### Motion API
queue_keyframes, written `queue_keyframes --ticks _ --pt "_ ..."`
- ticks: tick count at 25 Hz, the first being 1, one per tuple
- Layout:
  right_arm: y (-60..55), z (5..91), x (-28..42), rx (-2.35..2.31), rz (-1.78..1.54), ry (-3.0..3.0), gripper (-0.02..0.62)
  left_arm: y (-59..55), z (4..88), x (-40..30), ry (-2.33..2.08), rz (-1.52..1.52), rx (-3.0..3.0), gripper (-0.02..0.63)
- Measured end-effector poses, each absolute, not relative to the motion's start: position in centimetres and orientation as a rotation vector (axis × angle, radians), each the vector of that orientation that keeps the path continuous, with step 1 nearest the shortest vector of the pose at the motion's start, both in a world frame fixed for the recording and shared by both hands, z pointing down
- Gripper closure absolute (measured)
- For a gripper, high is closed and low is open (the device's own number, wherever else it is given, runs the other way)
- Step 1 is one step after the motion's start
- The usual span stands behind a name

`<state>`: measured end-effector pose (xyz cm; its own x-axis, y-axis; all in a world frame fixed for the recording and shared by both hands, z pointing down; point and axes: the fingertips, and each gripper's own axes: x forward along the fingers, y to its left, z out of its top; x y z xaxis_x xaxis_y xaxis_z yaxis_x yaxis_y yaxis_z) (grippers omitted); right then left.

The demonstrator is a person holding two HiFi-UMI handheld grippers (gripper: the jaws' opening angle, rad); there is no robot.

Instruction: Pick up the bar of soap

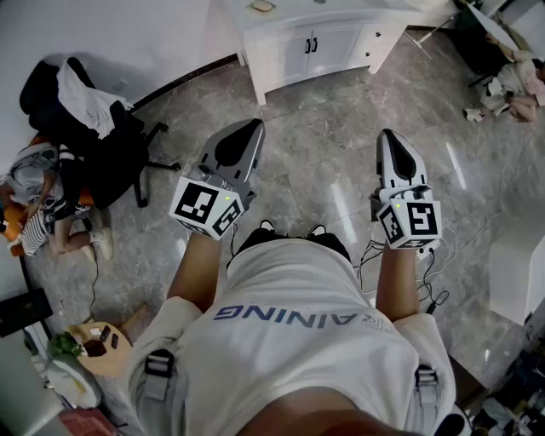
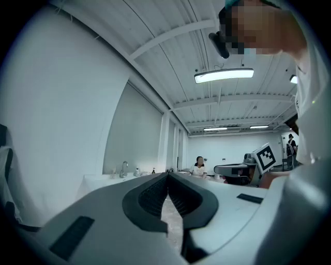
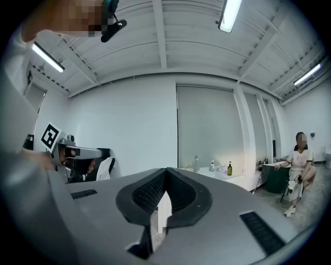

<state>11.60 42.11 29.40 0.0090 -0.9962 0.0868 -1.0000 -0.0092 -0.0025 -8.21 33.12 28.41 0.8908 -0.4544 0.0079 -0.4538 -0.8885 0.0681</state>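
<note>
- The left tool and the right tool are both sitting with jaws pressed together, pinching nothing.
- The person is holding the 2 tools at waist height, noses aiming toward the white cabinet, probably because no reach is under way yet.
- What is likely the bar of soap, too small to confirm, is lying on the cabinet's tabletop, well apart from both tools.

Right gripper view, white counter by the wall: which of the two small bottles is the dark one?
The dark green-brown bottle with the narrow top, right of the pale small bottle that stands nearer the metal faucet.
</note>
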Motion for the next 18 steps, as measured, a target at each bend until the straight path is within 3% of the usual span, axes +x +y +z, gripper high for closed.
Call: queue_keyframes --ticks 18 --pt "41.5 30.5 11.1 2.237 0.208 -2.193 0.584 33.2 28.9 -9.5 -0.685 -0.001 2.993 0.598"
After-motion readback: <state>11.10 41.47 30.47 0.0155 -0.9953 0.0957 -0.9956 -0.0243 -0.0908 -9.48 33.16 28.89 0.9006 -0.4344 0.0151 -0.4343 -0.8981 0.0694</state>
